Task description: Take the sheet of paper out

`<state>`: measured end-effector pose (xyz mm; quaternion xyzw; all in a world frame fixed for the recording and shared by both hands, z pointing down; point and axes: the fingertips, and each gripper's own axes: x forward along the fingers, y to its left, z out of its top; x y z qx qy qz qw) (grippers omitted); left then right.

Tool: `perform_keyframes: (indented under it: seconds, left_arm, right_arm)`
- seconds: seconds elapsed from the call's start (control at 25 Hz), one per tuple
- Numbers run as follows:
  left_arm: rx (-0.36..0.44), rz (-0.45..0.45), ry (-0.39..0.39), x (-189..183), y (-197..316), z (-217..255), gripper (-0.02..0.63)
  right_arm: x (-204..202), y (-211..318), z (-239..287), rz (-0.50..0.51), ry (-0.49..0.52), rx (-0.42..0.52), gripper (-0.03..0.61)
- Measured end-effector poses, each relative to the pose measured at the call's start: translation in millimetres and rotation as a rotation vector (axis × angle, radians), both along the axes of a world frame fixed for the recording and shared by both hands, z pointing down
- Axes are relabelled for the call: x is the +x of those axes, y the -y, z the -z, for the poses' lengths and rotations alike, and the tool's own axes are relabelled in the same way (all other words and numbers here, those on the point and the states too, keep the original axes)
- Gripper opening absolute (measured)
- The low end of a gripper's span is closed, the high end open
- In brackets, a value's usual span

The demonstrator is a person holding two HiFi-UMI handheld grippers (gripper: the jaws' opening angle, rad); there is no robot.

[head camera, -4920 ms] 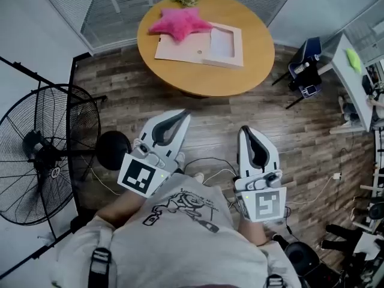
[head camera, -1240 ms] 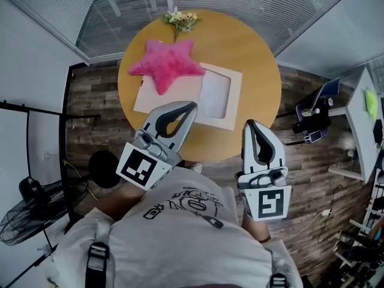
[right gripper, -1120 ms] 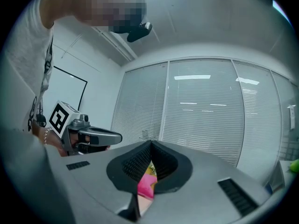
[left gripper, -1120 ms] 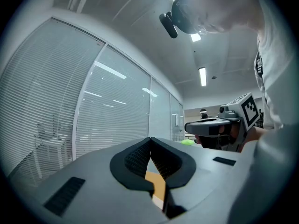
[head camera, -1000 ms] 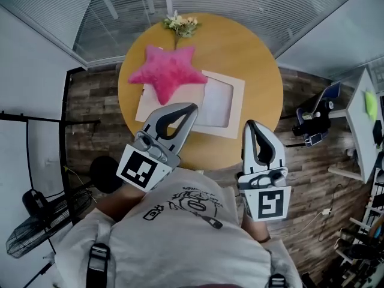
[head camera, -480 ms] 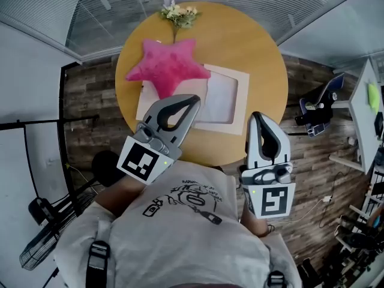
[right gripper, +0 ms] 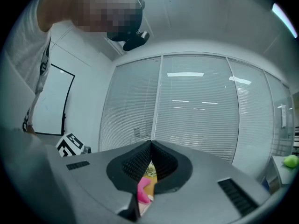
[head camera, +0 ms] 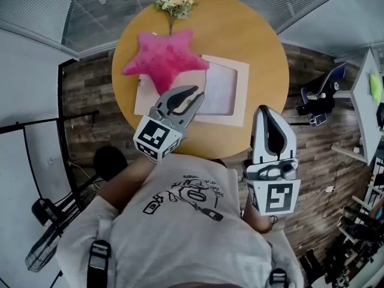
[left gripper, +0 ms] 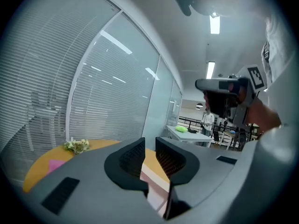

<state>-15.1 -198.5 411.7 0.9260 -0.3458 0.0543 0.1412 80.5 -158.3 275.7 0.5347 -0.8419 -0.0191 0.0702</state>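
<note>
On the round wooden surface [head camera: 259, 38] I count one pink star cushion [head camera: 165, 60], one small bunch of flowers [head camera: 173, 3] at the far edge, and one flat beige holder [head camera: 241, 98]. The one sheet of paper [head camera: 221, 87] lies inside the holder, seen as a pale rectangle in its right part. The star covers the holder's left part.

There are two grippers. The left gripper [head camera: 198, 92] is over the near side of the holder, and I cannot tell if it touches it. Its jaws have just been opening and now stand a little apart, with nothing between them. The right gripper [head camera: 265, 108] is at the near edge of the surface, beside the holder, with its jaws closed together and empty.
</note>
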Motion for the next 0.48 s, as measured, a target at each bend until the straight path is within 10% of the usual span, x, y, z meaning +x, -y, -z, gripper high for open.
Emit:
perform_keyframes:
  seconds: [0.48]
  left_arm:
    - [-0.188, -0.033, 0.116, 14.2, 15.6, -134.6, 0.114]
  right_arm:
    - [3.1, 0.4, -5.5, -0.019, -0.011, -0.013, 0.006]
